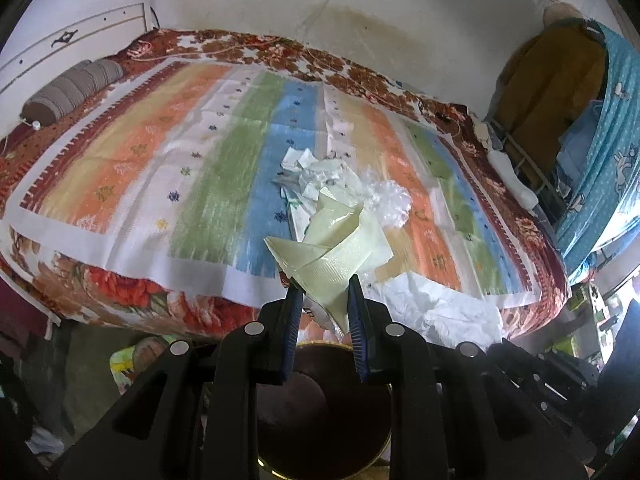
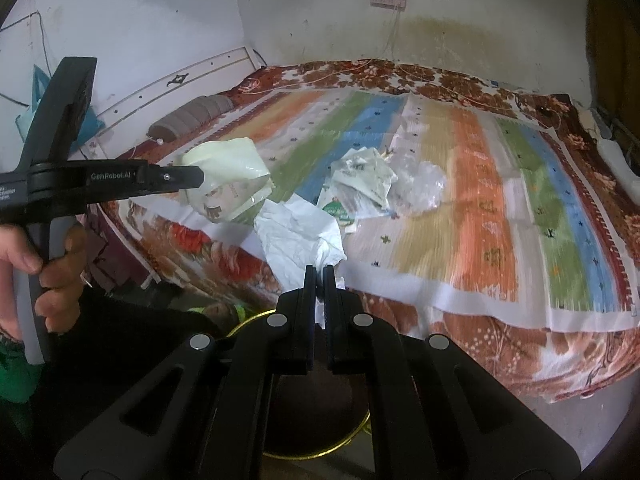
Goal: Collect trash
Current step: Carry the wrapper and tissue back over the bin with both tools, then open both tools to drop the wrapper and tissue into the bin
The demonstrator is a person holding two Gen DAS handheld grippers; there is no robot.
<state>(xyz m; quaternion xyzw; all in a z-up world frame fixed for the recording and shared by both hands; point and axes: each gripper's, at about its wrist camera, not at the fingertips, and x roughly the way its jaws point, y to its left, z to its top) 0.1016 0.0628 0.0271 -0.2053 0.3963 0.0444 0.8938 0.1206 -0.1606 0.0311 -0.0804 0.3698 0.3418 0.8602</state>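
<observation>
My left gripper (image 1: 324,284) is shut on a pale green plastic wrapper (image 1: 332,248) and holds it above the bed's near edge; it also shows in the right wrist view (image 2: 228,176), at the left gripper's fingertip (image 2: 192,178). My right gripper (image 2: 319,270) is shut on a crumpled white paper (image 2: 296,240), which also shows in the left wrist view (image 1: 436,308). More trash lies mid-bed: printed wrappers (image 2: 360,184) and clear plastic (image 2: 424,184). A dark round bin with a gold rim (image 2: 348,436) sits below both grippers.
The bed carries a striped colourful sheet (image 2: 480,216) over a floral blanket (image 2: 460,340). A grey bolster pillow (image 2: 192,118) lies at the headboard end. Blue cloth and clothes (image 1: 600,140) hang at the right. A power strip (image 2: 388,0) is on the wall.
</observation>
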